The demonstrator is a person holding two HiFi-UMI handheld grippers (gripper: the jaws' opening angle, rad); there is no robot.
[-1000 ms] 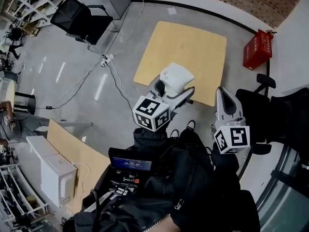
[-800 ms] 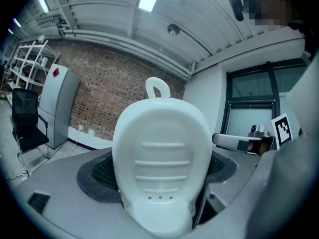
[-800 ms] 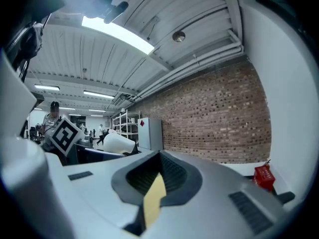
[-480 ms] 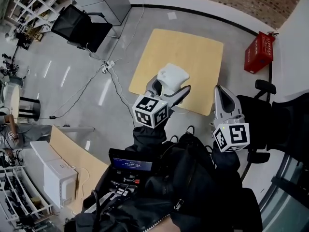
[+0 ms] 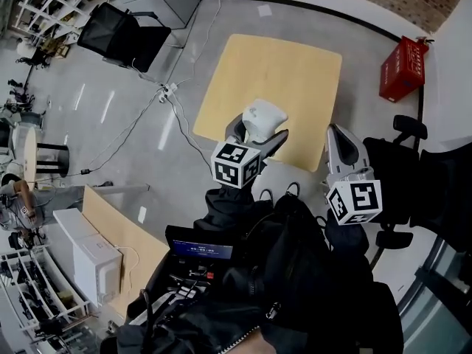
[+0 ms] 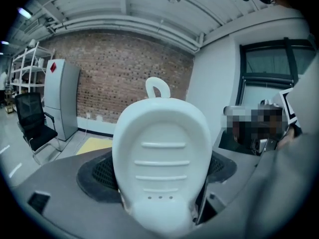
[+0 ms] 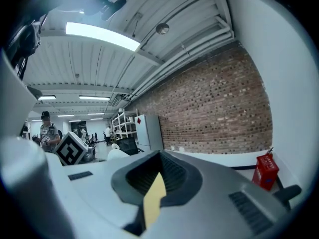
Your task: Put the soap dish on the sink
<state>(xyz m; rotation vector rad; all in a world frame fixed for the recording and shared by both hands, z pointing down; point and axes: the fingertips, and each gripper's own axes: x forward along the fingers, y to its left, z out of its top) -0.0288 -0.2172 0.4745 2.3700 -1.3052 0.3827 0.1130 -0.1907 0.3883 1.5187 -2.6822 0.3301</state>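
A white oval soap dish with ribs and a hanging loop is held in the air by my left gripper, which is shut on it. In the left gripper view the soap dish stands upright between the dark pads and fills the middle. My right gripper hovers to the right at about the same height. In the right gripper view its jaws are shut with nothing between them. No sink shows in any view.
Below the grippers a light wooden table stands on the grey floor. A red box sits at the far right by the wall, and a black chair at the upper left. Cables trail across the floor. Brick wall lies ahead.
The left gripper with the soap dish has shifted very slightly up and right in the view. The right gripper has barely moved. Neither grip has changed.
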